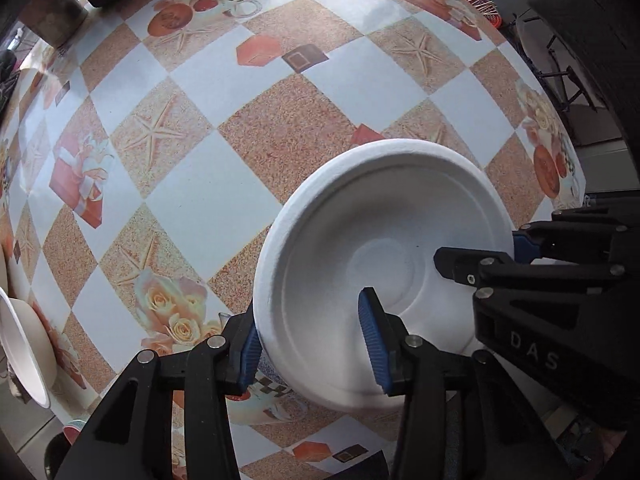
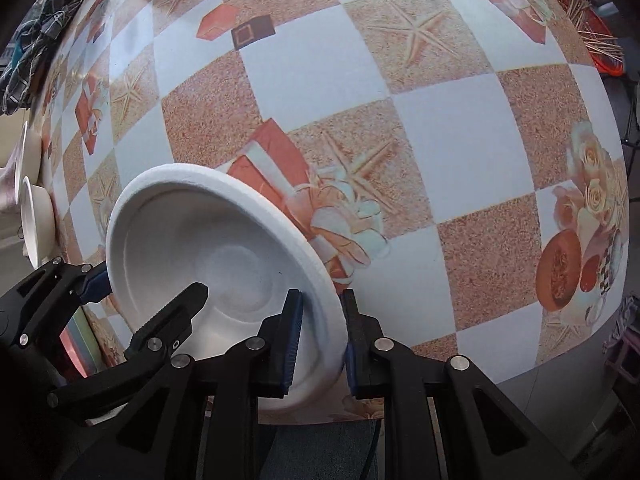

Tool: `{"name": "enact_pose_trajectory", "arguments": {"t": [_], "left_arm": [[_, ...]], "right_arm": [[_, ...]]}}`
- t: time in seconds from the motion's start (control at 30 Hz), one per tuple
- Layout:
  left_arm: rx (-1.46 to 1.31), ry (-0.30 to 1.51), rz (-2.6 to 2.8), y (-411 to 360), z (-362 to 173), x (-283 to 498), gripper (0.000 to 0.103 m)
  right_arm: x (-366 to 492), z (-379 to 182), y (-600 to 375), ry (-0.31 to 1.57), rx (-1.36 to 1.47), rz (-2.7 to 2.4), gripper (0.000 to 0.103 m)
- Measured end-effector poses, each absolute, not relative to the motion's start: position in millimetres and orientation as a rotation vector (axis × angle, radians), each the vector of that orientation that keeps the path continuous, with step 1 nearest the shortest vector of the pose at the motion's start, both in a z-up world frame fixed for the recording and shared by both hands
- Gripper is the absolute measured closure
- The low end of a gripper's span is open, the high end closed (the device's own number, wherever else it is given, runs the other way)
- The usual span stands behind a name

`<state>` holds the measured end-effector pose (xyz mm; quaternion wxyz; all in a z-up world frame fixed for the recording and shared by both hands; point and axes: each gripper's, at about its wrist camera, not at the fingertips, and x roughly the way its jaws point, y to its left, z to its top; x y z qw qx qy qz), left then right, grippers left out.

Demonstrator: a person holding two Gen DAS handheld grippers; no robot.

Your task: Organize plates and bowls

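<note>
Both grippers have the white bowl [image 1: 384, 276] tilted up over the checkered tabletop [image 1: 256, 120]. Left gripper [image 1: 312, 352] straddles its near rim, fingers not visibly pinching; right gripper [image 2: 320, 340] is clamped on the opposite rim. More bowls [image 1: 24, 344] sit far left.

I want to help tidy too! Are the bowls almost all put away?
Some look done: white dishes already sit together at the table's left edge. In hand: both the left tool and the right tool grip one white bowl by its rim. Left: setting it with the others.
</note>
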<state>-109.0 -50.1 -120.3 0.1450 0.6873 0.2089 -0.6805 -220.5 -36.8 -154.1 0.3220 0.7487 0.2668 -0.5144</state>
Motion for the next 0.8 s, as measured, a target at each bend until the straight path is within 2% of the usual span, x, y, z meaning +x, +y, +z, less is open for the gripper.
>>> {"name": "enact_pose_trajectory", "arguments": {"t": [0.07,0.1,0.13,0.17,0.2,0.27,0.37,0.4,0.43,0.57,0.8], "left_arm": [[1.949,0.484,-1.935,-45.6,-113.9,-106.7,0.041],[1.934,0.455,-1.932,-46.8,-110.0,-101.9,0.035],[1.912,0.459,-1.947,-49.9,-104.6,-96.2,0.035],[1.889,0.468,-1.965,-52.7,-99.5,-90.6,0.035],[1.865,0.474,-1.983,-51.1,-92.3,-83.5,0.032],[1.798,0.506,-2.031,-56.2,-77.4,-69.5,0.02],[1.731,0.593,-2.063,-65.3,-61.0,-46.0,0.017],[1.709,0.616,-2.059,-63.1,-57.4,-39.5,0.012],[1.688,0.643,-2.053,-63.9,-55.8,-34.6,0.0],[1.591,0.772,-1.976,-79.1,-55.9,-10.1,0.0],[1.505,0.855,-1.819,-115.4,-40.7,54.3,0.0]], "right_arm": [[-221.1,-149.2,-30.2,0.707,1.962,-1.39,0.079],[-222.0,-145.6,-27.8,0.701,1.961,-1.414,0.061],[-226.1,-141.3,-25.0,0.684,1.957,-1.446,0.044],[-230.4,-136.8,-23.0,0.659,1.948,-1.479,0.016],[-239.4,-129.9,-20.4,0.629,1.934,-1.511,0.011],[-249.4,-121.6,-19.8,0.604,1.926,-1.552,0.011],[-261.7,-106.5,-19.6,0.585,1.919,-1.623,0.011],[-264.8,-102.1,-14.8,0.573,1.916,-1.633,0.011],[-264.0,-96.9,-16.8,0.558,1.913,-1.631,0.011],[-236.4,-69.6,2.7,0.503,1.879,-1.564,0.011],[-156.1,-46.0,-45.3,0.57,1.746,-1.422,0.011]]}}
